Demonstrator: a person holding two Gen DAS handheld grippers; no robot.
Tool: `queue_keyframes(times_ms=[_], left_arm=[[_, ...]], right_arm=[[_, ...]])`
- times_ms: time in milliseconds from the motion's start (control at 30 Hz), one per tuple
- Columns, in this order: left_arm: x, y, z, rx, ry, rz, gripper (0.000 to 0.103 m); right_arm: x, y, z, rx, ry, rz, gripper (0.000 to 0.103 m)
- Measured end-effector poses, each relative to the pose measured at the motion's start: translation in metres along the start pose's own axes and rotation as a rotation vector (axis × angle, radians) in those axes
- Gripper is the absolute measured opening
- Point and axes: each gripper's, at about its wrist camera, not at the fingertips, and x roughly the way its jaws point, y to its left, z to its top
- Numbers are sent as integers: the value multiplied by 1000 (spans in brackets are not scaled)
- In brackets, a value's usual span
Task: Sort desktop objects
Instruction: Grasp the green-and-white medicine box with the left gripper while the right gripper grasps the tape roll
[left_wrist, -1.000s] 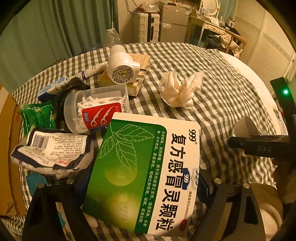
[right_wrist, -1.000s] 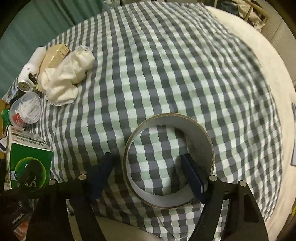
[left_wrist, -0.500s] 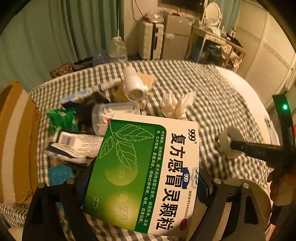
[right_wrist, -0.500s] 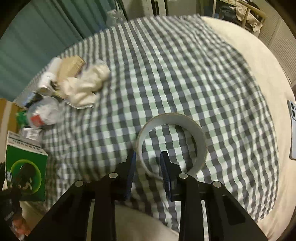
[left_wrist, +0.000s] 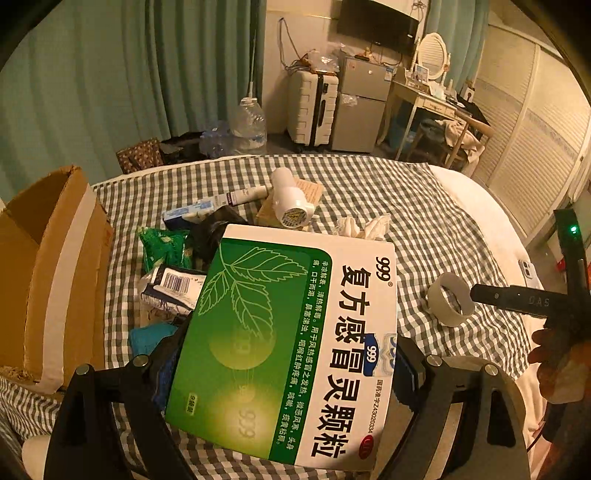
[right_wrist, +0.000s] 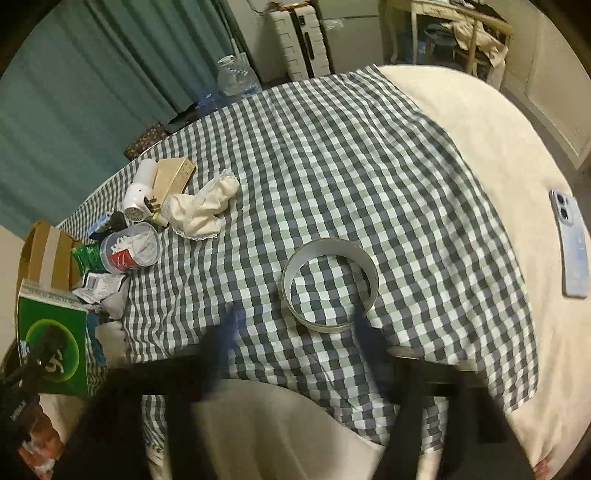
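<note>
Green-and-white cardboard medicine box (left_wrist: 288, 343) fills the lower centre of the left wrist view, clamped between the jaws of the left gripper (left_wrist: 284, 373) and lifted over the grey-and-white checked cloth (right_wrist: 332, 147). At the left edge stands an open brown cardboard carton (left_wrist: 48, 273). Smaller still, the grey tape ring (right_wrist: 330, 282) lies flat on the cloth at the centre of the right wrist view, just beyond the blurred right gripper (right_wrist: 295, 332), whose jaws stand spread apart and empty, near the ring
</note>
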Motion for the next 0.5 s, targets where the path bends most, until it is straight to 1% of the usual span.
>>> queue_keyframes(times_ms=[67, 100, 233, 333, 367, 400, 500], left_arm=[[6, 2, 1, -11, 16, -4, 90], [8, 2, 0, -13, 19, -4, 90], [22, 0, -1, -9, 38, 3, 90], [35, 0, -3, -9, 65, 12, 90], [39, -1, -3, -11, 78, 10, 90], [42, -1, -4, -10, 86, 8, 90], [47, -5, -6, 3, 95, 9, 90]], right_arm=[[10, -7, 4, 35, 38, 16, 83], [15, -9, 7, 35, 54, 10, 83], [47, -15, 19, 21, 125, -40, 83], [71, -15, 28, 14, 168, -16, 83], [76, -15, 29, 14, 176, -22, 83], [85, -15, 32, 7, 196, -47, 83], [100, -12, 33, -16, 218, -93, 83]])
